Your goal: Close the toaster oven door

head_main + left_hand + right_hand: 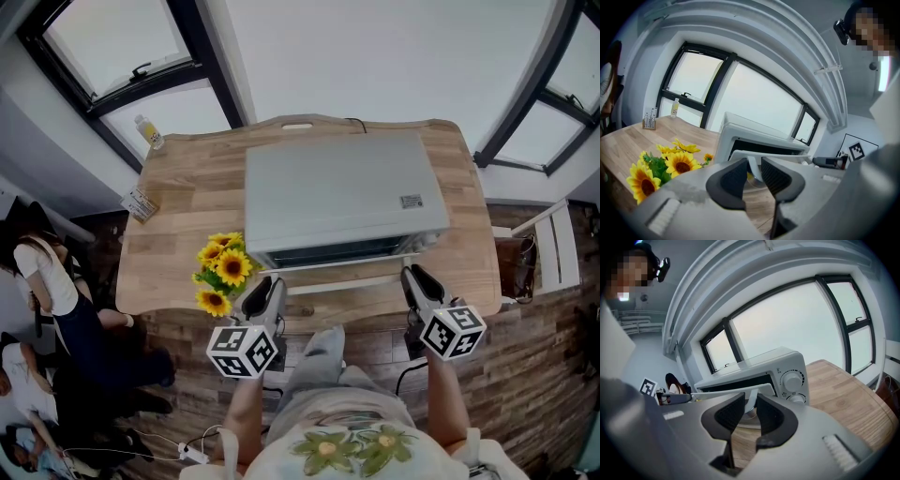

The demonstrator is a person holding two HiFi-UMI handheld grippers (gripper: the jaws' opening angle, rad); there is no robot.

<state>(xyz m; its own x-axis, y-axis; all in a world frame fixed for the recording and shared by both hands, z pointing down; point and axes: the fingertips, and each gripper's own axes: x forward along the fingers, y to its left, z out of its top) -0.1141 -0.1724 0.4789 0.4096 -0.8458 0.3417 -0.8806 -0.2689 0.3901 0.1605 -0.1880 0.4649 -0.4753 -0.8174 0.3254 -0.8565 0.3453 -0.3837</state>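
The toaster oven door (pixel 349 278) is not shut yet: it hangs folded down at the front of the white toaster oven (pixel 337 192), its pale handle bar (pixel 778 154) facing you and the dark cavity showing above it, so the whole swing up is left to do. Your left tool (pixel 270 286) and right tool (pixel 412 275) sit at the two ends of that handle, each with jaws partly spread, a handle post showing in the gap and nothing pinched. The oven stands mid-bench (pixel 178 187), with sunflowers (pixel 223 267) just beside its left front corner.
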